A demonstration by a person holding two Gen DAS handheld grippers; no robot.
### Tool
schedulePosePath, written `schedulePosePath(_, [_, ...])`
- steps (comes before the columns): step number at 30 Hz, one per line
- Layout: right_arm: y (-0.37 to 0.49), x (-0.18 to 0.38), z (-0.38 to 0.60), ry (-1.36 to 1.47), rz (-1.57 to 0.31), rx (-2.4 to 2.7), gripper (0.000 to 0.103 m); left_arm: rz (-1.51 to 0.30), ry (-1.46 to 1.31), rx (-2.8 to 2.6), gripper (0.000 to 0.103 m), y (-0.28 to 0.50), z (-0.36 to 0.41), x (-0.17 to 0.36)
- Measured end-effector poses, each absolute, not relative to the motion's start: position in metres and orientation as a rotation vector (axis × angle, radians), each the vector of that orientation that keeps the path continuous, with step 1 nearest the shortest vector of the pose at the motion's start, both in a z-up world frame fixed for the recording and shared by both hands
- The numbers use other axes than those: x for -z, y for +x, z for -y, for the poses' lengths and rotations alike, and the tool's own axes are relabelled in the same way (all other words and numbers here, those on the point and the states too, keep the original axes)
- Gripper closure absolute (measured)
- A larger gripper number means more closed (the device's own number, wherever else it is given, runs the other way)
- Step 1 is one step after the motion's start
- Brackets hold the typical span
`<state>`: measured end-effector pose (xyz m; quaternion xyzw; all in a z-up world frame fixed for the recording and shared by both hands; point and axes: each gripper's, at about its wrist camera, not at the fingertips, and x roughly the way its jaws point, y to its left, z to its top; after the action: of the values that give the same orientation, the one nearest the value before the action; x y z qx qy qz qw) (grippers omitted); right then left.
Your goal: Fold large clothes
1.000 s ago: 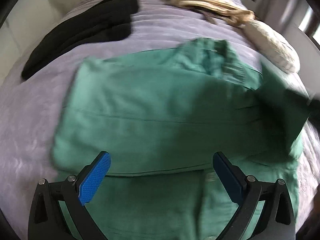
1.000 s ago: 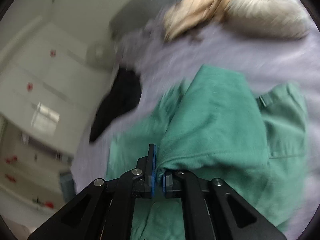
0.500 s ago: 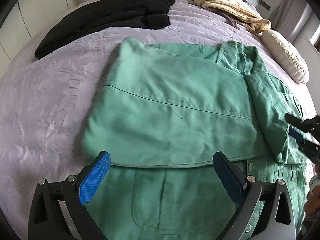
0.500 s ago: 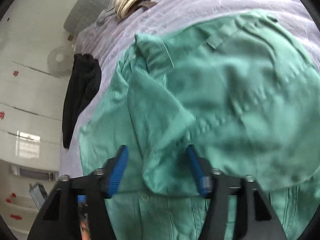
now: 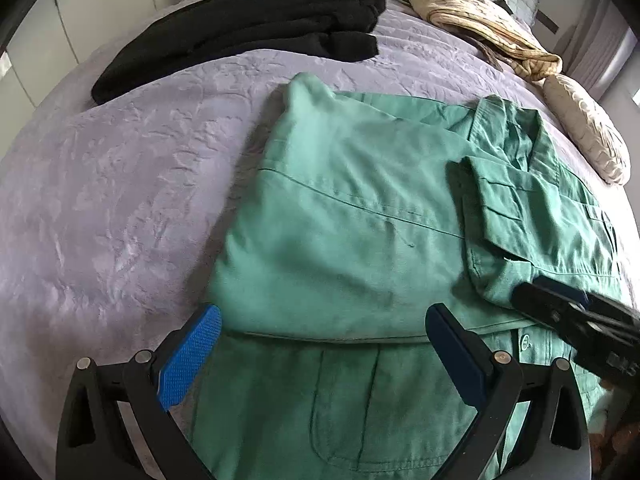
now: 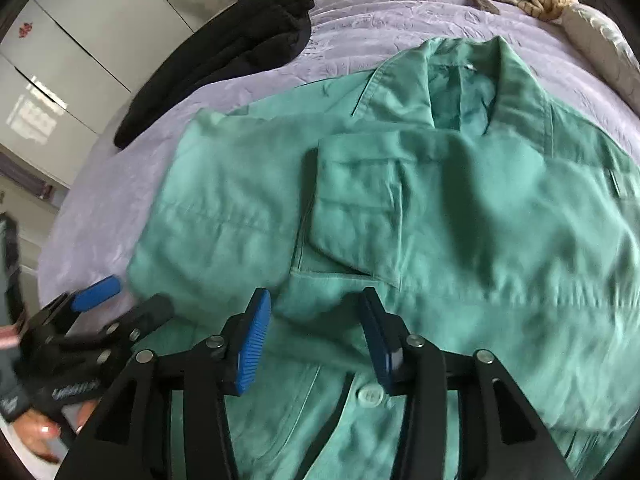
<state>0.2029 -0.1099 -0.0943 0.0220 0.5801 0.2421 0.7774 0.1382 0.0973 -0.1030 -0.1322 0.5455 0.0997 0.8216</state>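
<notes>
The green jacket (image 5: 344,216) lies on the lilac quilted bedspread (image 5: 120,184), front up, with both sleeves folded in across the chest. A second ago the right gripper (image 6: 316,332) was pinched shut on a lifted sleeve; now its blue pads (image 6: 254,344) stand apart with nothing between them, just short of the sleeve cuff (image 6: 356,216), which has been laid flat — cuff end lying over the other folded sleeve. The left gripper (image 5: 320,356) is wide open as it was before, hovering over the jacket's lower edge, and the view from it has closed in slightly since half a second ago. Beyond the jacket, a black garment (image 5: 248,28) and a beige striped cloth (image 5: 480,28) rest apart from it near the head of the bed — neither has moved. A cream pillow (image 5: 588,132) sits beside the collar (image 6: 468,84).
</notes>
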Motion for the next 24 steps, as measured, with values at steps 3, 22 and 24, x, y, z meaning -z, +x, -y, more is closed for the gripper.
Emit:
schedulePosePath(3, [0.195,0.089,0.15,0.149,-1.284,-0.485,0.05,-1.16,-0.284,-0.18,0.0,0.146,-0.09,0.102])
schedulePosePath(22, [0.293,0.102,0.441,0.637,-1.14,0.005,0.049,-1.21,-0.168,-0.101,0.0,0.201,-0.008,0.118])
schedulePosePath(24, [0.301,0.115,0.451,0.762,-1.16,-0.047,0.052,-1.213,-0.162,-0.109,0.0,0.2,-0.007,0.119])
